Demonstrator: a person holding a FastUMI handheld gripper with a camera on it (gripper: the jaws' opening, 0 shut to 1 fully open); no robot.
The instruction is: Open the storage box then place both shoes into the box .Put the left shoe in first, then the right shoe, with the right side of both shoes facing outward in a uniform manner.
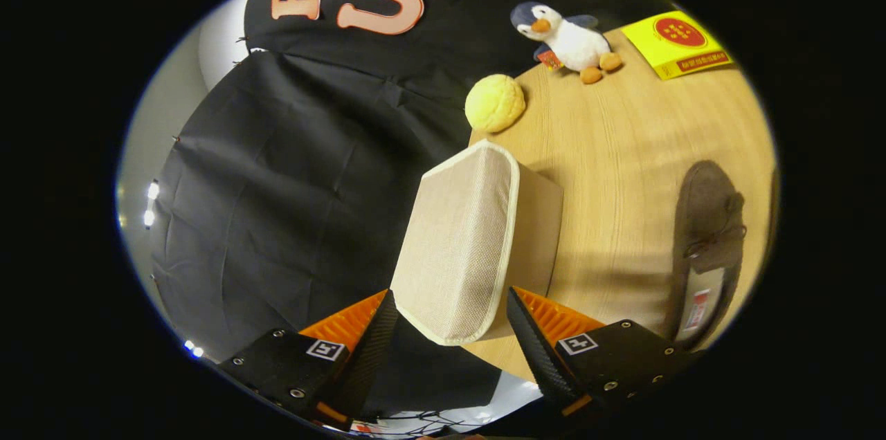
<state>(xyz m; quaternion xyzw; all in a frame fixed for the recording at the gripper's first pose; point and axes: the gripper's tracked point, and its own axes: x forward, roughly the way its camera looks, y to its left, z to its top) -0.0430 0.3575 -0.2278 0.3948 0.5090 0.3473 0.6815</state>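
A beige woven storage box (460, 239) with a pale trim stands at the edge of the wooden table (616, 149), its lid down. My gripper (451, 296) is open, one finger on each side of the box's near end, both tips close to its trim. I cannot tell whether they touch it. A brown suede loafer (706, 239) lies on the table to the right of the right finger, its insole showing. A dark sliver (772, 194) beyond it may be the second shoe.
A round yellow plush bun (494, 103) sits just beyond the box at the table's edge. Farther back are a toy penguin (569, 39) and a flat yellow carton (677, 43). Black cloth hangs left of the table.
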